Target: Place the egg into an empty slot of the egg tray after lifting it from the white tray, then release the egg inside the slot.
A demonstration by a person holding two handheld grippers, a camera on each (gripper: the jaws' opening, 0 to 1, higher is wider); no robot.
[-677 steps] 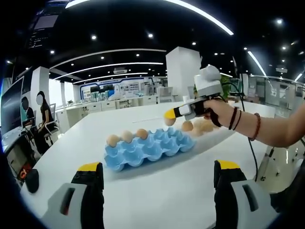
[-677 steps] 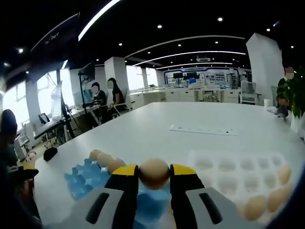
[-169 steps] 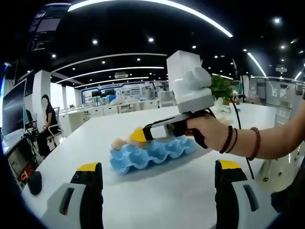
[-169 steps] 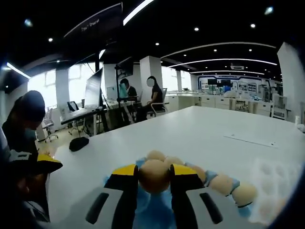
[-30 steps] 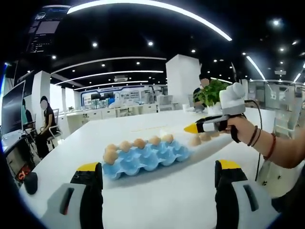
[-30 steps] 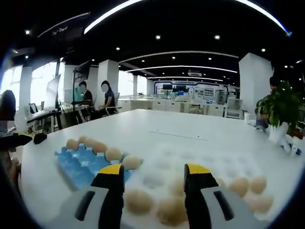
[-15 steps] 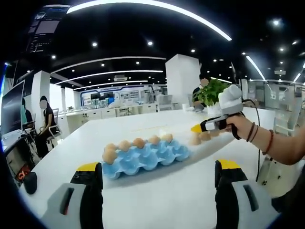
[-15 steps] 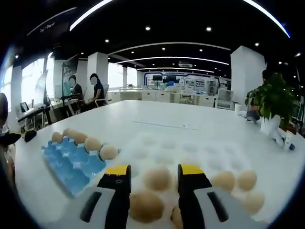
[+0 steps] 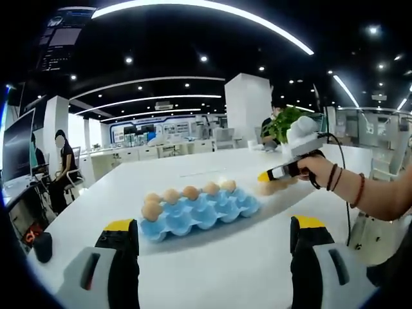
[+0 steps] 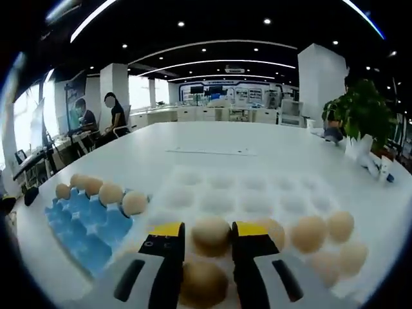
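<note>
Right gripper (image 10: 207, 244) closing round an egg (image 10: 211, 235) in the white tray (image 10: 257, 193)

Fragile, smooth, light: pinch its widest girth gently. Jaws seem touching it; the blue egg tray (image 10: 80, 225) lies at nine o'clock; left gripper (image 9: 215, 241) is spread, idle.

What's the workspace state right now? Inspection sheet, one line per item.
Surface: white table, broad and bare near the left gripper.
Job's things: blue egg tray with five eggs along one edge; white tray, eggs on its near side.
Clutter: potted plant.
Grippers: right gripper closing around an egg, contact unclear; left gripper open, empty.
Cables: black cable from right gripper.
Surroundings: open office, seated people.
</note>
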